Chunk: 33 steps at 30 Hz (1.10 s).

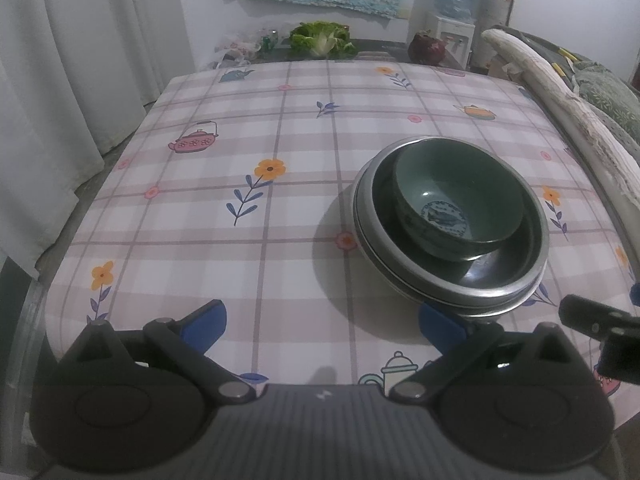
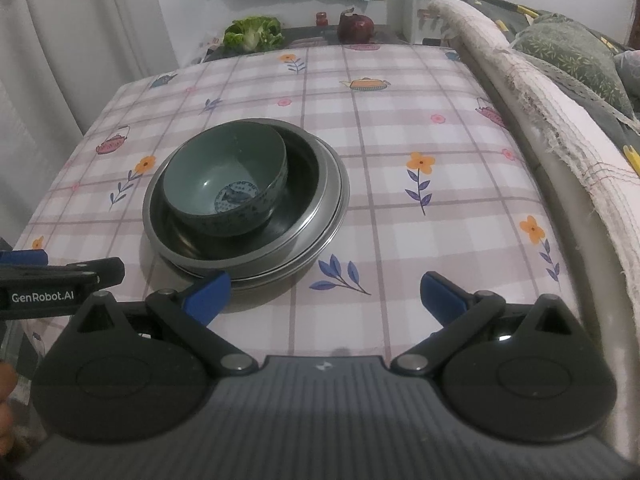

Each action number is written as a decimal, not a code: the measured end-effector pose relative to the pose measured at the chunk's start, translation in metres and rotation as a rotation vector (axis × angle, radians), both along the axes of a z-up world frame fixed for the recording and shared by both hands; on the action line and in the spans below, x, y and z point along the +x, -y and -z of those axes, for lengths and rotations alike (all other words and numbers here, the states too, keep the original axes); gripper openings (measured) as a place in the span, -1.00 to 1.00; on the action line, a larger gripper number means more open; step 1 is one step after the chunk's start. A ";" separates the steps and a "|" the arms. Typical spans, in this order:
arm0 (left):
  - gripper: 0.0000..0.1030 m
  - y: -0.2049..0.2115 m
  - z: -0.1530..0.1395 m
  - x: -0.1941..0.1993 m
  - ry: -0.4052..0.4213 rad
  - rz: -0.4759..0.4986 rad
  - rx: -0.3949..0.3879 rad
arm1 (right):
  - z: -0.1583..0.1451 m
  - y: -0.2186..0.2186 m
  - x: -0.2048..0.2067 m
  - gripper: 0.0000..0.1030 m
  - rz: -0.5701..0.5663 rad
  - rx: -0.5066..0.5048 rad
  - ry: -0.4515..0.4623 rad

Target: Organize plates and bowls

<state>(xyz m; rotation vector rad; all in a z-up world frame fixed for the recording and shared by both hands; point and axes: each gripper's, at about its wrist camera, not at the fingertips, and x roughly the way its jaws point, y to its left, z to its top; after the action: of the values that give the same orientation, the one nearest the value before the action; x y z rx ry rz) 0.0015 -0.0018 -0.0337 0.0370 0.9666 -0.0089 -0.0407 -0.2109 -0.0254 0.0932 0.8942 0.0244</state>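
I am holding both claws spread and empty: my left gripper (image 1: pixel 322 326) is facing the stacked bowls (image 1: pixel 452 216) at two o'clock, my right gripper (image 2: pixel 325 294) at eleven, about equally near.

Each claw, left claw (image 1: pixel 322 326) and right claw (image 2: pixel 325 294), has blue fingertips (image 2: pixel 210 290) on black linkage arms with silver pivot screws, rounded black housings, and a ribbed grey body.

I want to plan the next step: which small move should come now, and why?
Probably move the right gripper forward-left to the green bowl. Both sets of jaws are open and empty, and the bowl sits loose on top of the stacked metal plates, so it likely must come off first.
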 end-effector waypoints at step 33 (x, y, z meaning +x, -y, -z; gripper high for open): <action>1.00 0.001 0.003 0.001 -0.017 0.013 -0.004 | 0.007 -0.001 0.003 0.97 -0.017 0.030 -0.042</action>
<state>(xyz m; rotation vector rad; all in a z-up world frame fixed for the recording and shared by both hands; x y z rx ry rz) 0.0025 -0.0028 -0.0363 0.0396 0.9837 -0.0232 -0.0377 -0.2096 -0.0326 0.1142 0.9369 0.0516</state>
